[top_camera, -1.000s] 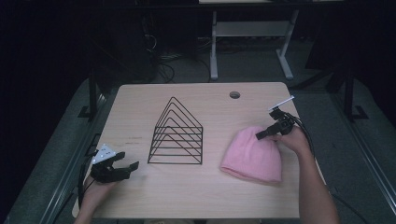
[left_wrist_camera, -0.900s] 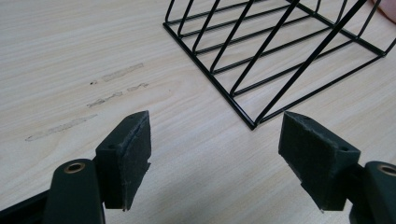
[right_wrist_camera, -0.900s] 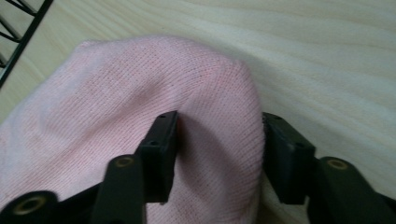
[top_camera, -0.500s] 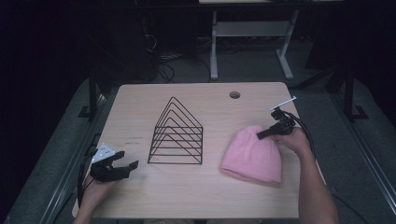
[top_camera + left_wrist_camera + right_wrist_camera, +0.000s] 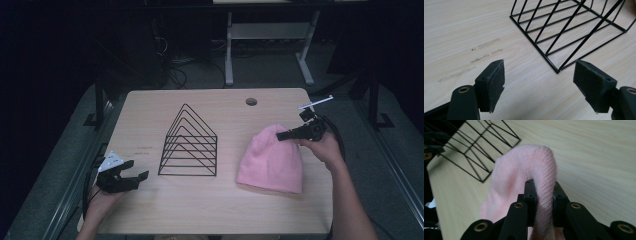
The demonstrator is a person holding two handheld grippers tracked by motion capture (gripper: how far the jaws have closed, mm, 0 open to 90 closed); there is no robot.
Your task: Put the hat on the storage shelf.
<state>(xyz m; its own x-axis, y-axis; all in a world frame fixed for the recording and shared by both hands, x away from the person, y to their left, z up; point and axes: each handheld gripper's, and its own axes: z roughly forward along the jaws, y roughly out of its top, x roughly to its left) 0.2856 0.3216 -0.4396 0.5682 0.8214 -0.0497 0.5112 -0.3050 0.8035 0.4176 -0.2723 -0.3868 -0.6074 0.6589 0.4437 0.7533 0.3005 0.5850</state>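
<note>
A pink knit hat (image 5: 272, 160) lies on the right half of the wooden table (image 5: 200, 210). My right gripper (image 5: 281, 136) is at the hat's far upper edge, shut on a fold of it. In the right gripper view the pink knit (image 5: 524, 167) bulges up between the two pads of the right gripper (image 5: 545, 195), and that end hangs raised off the wood. A black wire rack (image 5: 190, 145) of triangular frames stands mid-table. My left gripper (image 5: 136, 171) rests at the table's left front, open and holding nothing (image 5: 539, 82), pointing at the rack's near corner (image 5: 574, 27).
A round cable hole (image 5: 251, 101) sits near the table's far edge. A white desk frame (image 5: 270, 35) and floor cables lie beyond the table. Bare wood stretches along the front edge between the hands.
The right gripper has closed on the hat's top edge and risen a little, pulling that end up. The left hand has stayed put.
</note>
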